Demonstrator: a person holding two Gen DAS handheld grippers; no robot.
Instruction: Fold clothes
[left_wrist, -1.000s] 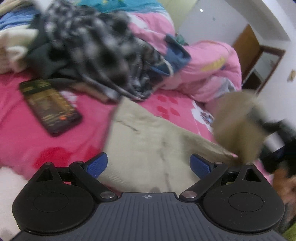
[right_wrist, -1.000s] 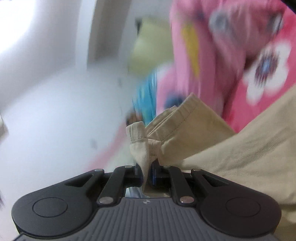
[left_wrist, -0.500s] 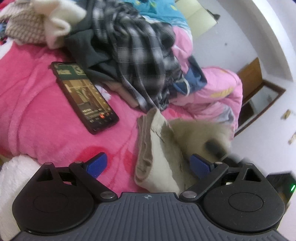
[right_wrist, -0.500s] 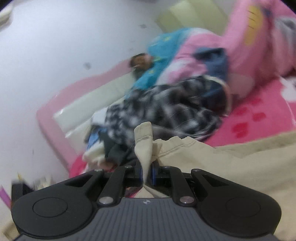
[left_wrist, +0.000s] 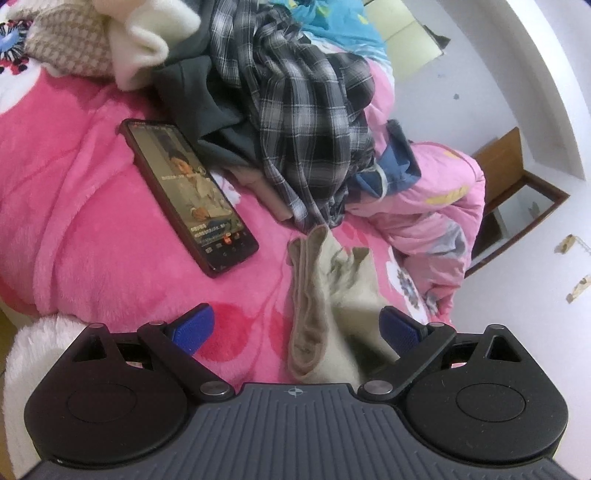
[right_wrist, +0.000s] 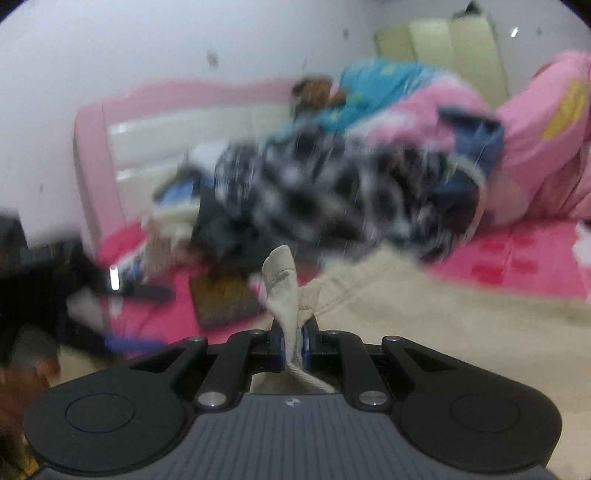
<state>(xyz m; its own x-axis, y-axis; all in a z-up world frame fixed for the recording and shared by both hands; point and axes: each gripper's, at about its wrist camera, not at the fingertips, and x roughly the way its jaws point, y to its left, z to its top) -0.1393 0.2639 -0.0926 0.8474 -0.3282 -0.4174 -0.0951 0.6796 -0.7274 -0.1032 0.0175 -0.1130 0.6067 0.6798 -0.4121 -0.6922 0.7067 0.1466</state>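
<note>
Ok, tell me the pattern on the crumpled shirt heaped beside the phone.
Black, grey and white plaid on the crumpled shirt; the left wrist view shows it best.

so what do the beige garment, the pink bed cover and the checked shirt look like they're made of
Beige garment: looks like a woven cotton twill, matte, with stitched seams and a thick folded edge; the right gripper pinches a corner. Pink bed cover: plush fleece, probably synthetic, a fuzzy nap with soft sheen. Checked shirt: thin woven fabric, maybe cotton flannel, draping in loose folds.
</note>
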